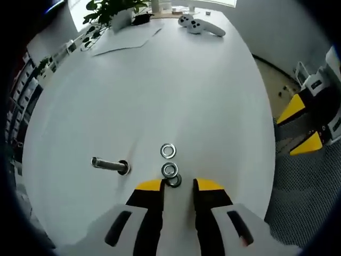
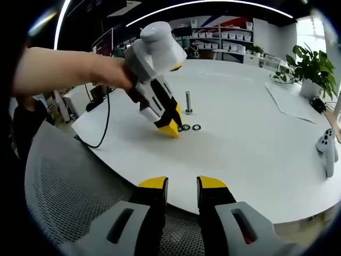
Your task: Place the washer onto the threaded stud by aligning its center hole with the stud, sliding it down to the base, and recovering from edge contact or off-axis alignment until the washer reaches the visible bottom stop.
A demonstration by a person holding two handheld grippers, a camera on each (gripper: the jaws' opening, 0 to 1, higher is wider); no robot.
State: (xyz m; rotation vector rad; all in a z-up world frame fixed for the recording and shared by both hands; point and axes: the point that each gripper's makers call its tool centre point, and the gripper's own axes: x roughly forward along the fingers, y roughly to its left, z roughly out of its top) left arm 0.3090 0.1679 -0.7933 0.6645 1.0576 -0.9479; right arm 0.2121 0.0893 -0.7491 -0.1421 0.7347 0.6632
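The threaded stud (image 1: 109,165) (image 2: 188,102) stands upright on the white table (image 1: 176,80). Three washers lie flat in a short row to its side: a far washer (image 1: 168,151) (image 2: 196,127), a middle washer (image 1: 169,170) (image 2: 186,127), and a darker near washer (image 1: 173,181) just at the tips of my left gripper (image 1: 178,185) (image 2: 174,120). That gripper is open, tilted down at the table, with its jaws standing either side of the near washer and not closed on it. My right gripper (image 2: 183,184) (image 1: 301,127) hangs open and empty off the table's edge, over a mesh chair.
A potted plant (image 2: 311,66) and paper sheets (image 1: 128,37) lie at the far end, with a white controller (image 1: 200,25) (image 2: 326,146) beside them. A grey mesh chair (image 2: 80,186) sits under my right gripper. A black cable (image 2: 106,120) crosses the table edge. Shelves line the back wall.
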